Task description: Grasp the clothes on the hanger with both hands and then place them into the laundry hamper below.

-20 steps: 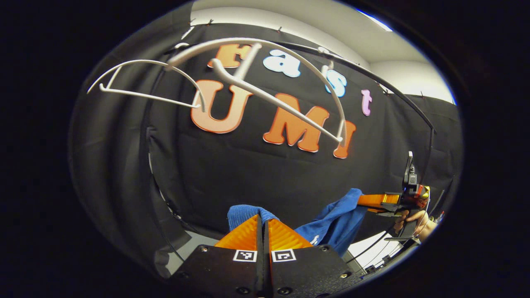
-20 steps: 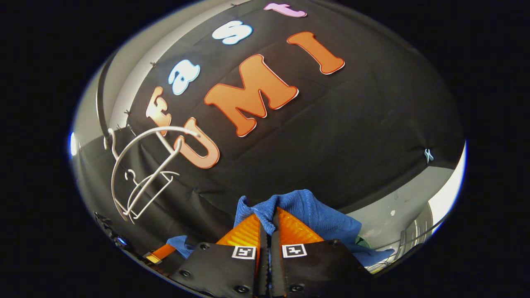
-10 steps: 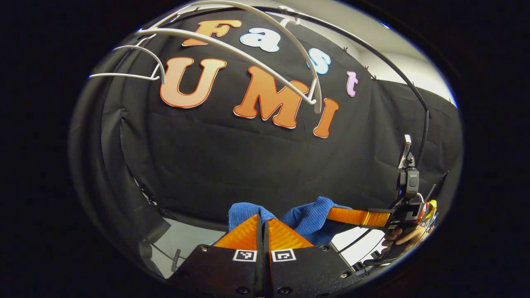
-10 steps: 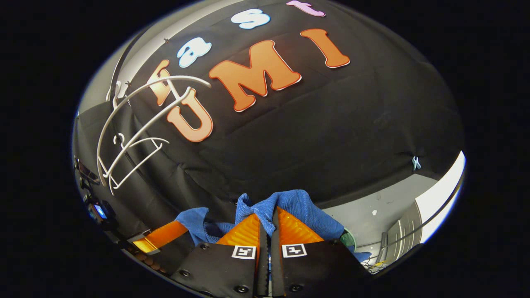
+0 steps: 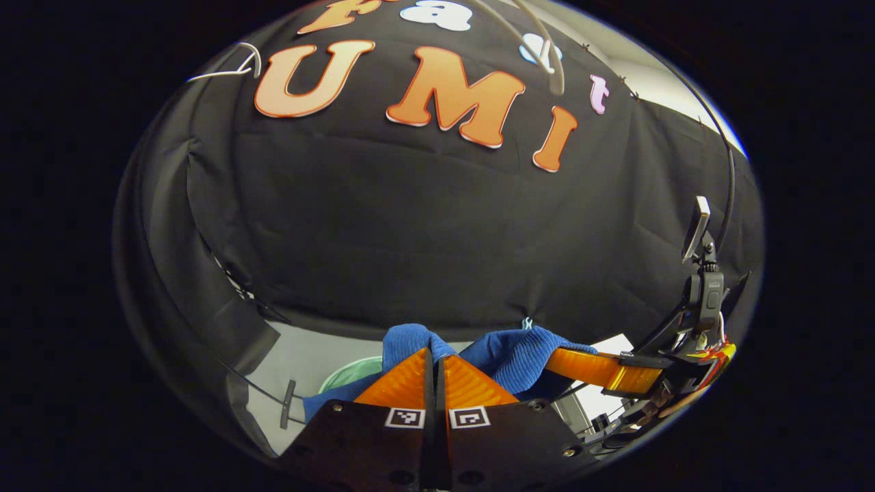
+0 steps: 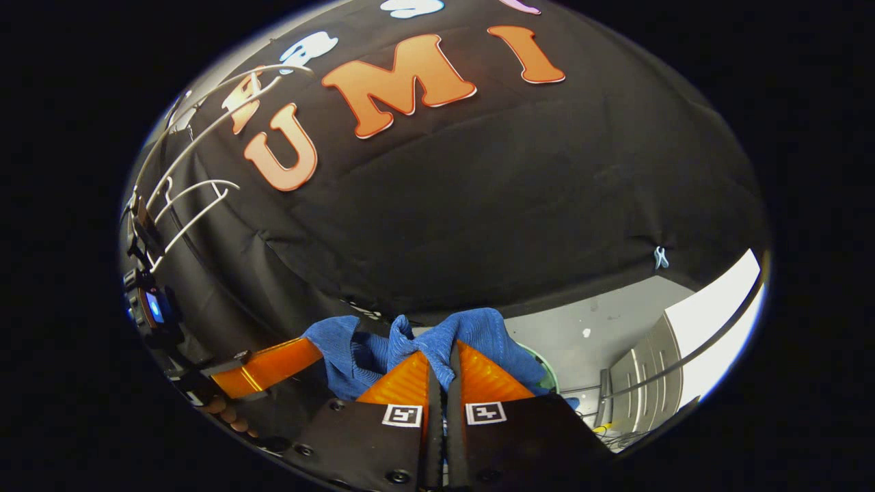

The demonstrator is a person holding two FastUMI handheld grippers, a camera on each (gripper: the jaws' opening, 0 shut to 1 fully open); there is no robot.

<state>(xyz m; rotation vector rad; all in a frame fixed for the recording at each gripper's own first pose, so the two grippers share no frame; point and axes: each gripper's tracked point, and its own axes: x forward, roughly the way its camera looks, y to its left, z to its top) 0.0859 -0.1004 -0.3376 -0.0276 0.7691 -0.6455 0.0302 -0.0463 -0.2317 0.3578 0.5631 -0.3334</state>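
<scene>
Fingers of left gripper [image 5: 435, 357] and right gripper [image 6: 443, 350] pinched one blue garment [image 5: 509, 352], two white hangers [image 6: 195, 160] above, one green hamper [image 5: 348, 372] below.

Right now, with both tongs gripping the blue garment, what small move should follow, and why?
Probably lower both tongs a little further toward the green hamper. The left tongs and right tongs are each shut on the blue garment, which is off the white hangers above but not yet in the hamper, so releasing seems premature.
</scene>
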